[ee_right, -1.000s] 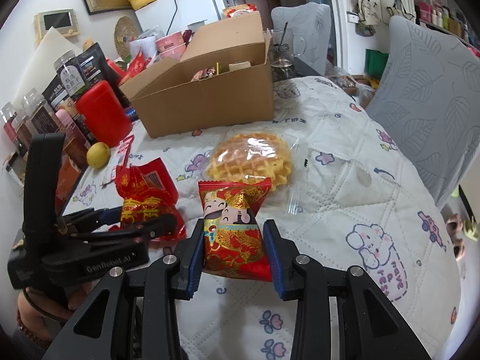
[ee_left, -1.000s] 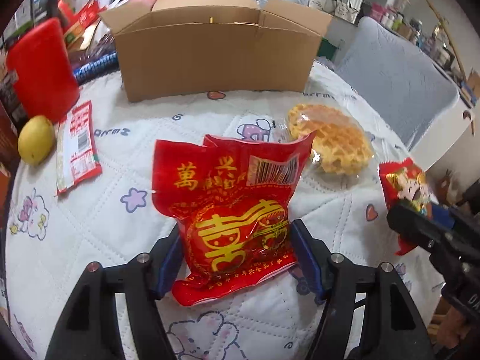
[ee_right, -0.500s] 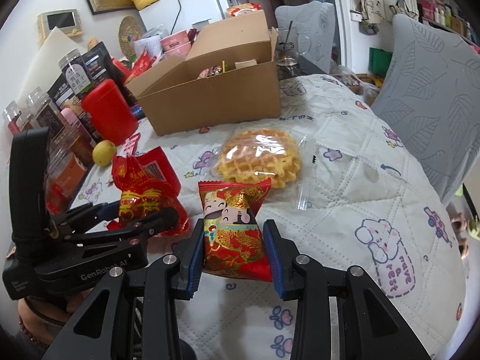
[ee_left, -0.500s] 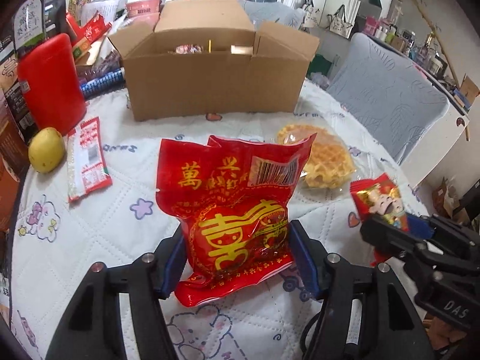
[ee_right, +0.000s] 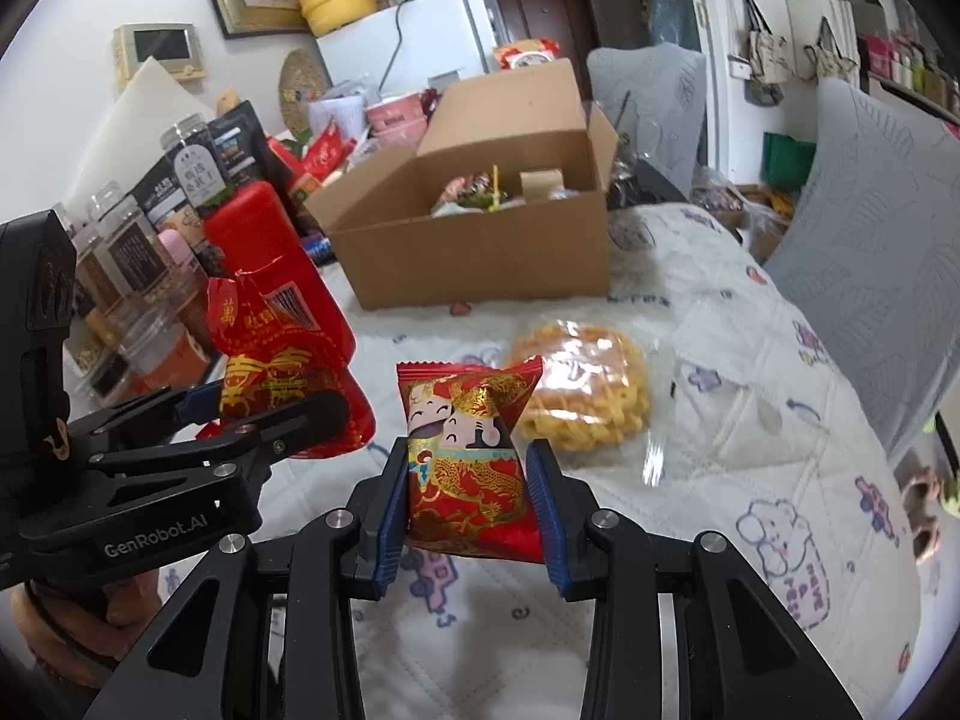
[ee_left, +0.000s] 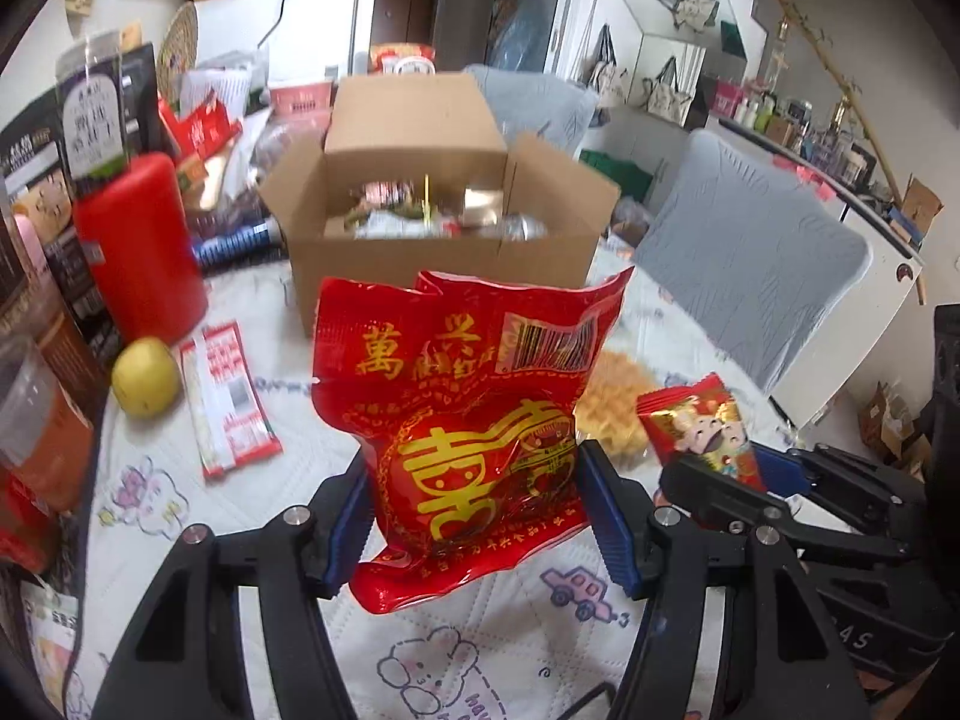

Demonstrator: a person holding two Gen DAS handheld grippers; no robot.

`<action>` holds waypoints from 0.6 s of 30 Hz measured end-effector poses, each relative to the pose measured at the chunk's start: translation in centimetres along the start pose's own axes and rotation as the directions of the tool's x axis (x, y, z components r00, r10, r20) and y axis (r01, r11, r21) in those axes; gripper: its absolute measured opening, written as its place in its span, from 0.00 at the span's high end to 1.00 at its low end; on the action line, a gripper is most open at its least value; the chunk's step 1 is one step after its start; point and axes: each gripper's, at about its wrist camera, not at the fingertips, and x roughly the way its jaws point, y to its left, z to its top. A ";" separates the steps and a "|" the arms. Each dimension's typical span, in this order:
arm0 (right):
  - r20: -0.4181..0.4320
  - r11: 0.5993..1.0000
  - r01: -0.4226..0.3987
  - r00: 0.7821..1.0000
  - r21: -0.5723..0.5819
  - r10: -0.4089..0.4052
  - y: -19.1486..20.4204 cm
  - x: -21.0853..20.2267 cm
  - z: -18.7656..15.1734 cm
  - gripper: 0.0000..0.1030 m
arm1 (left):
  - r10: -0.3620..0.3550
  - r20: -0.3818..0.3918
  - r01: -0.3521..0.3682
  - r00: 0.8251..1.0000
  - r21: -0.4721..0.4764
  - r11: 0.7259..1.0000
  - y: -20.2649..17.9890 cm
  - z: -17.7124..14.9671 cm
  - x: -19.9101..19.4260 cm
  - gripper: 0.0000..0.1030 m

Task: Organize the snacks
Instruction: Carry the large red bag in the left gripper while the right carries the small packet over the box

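My left gripper point(ee_left: 477, 516) is shut on a large red snack bag point(ee_left: 474, 414) with gold characters, held upright above the table. My right gripper point(ee_right: 468, 501) is shut on a small red packet point(ee_right: 471, 450) with cartoon figures, also lifted. Each gripper shows in the other's view: the right gripper point(ee_left: 717, 474) with the small red packet point(ee_left: 702, 426), the left gripper point(ee_right: 264, 414) with the large red snack bag point(ee_right: 276, 354). An open cardboard box point(ee_left: 444, 228) with several snacks inside stands at the back. A bagged waffle point(ee_right: 579, 390) lies on the quilted cloth.
A tall red canister point(ee_left: 141, 252), a yellow fruit point(ee_left: 146, 376) and a flat red-and-white sachet point(ee_left: 225, 396) sit at the left. Jars and packets crowd the left edge point(ee_right: 138, 252). A grey padded chair back point(ee_left: 750, 258) stands at the right. A hand point(ee_right: 78, 618) holds the left gripper.
Both grippers have risen with their packets, the left one more. The box's inside has come into view, and the table has dropped lower in both views.
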 end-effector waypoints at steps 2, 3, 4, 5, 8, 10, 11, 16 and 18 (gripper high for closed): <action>0.016 1.000 -0.008 1.000 -0.011 0.008 0.3 -0.4 0.6 0.64 | 0.001 0.023 -0.001 1.000 0.005 1.000 0.0 0.6 -0.7 0.39; 0.026 1.000 -0.011 1.000 -0.018 0.012 0.5 -0.6 1.0 0.64 | 0.001 0.033 -0.001 0.999 0.006 1.000 0.1 0.9 -1.0 0.39; 0.037 1.000 -0.012 0.999 -0.025 0.013 0.7 -0.8 1.4 0.64 | -0.001 0.044 0.000 0.999 0.007 1.000 0.2 1.4 -1.4 0.39; 0.048 0.999 -0.012 0.999 -0.031 0.014 0.9 -1.0 1.8 0.64 | -0.002 0.052 0.001 0.999 0.008 1.000 0.2 1.7 -1.6 0.39; 0.073 0.999 -0.013 0.997 -0.046 0.017 1.2 -1.5 2.9 0.64 | -0.003 0.076 0.002 0.997 0.012 1.000 0.3 2.8 -2.2 0.39; 0.088 0.998 -0.020 0.996 -0.059 0.025 1.4 -1.8 3.7 0.64 | -0.001 0.093 0.000 0.996 0.011 1.000 0.3 3.4 -2.5 0.39; 0.093 0.998 -0.023 0.995 -0.065 0.029 1.4 -2.0 4.1 0.64 | -0.003 0.102 0.002 0.995 0.011 1.000 0.3 3.9 -2.6 0.39; 0.122 0.996 -0.022 0.992 -0.086 0.033 1.4 -2.4 6.2 0.64 | -0.014 0.132 0.011 0.991 0.021 1.000 0.3 5.8 -2.8 0.39; 0.132 0.995 -0.021 0.991 -0.093 0.033 1.4 -2.5 6.9 0.64 | -0.019 0.144 0.015 0.989 0.027 1.000 0.2 6.6 -2.8 0.39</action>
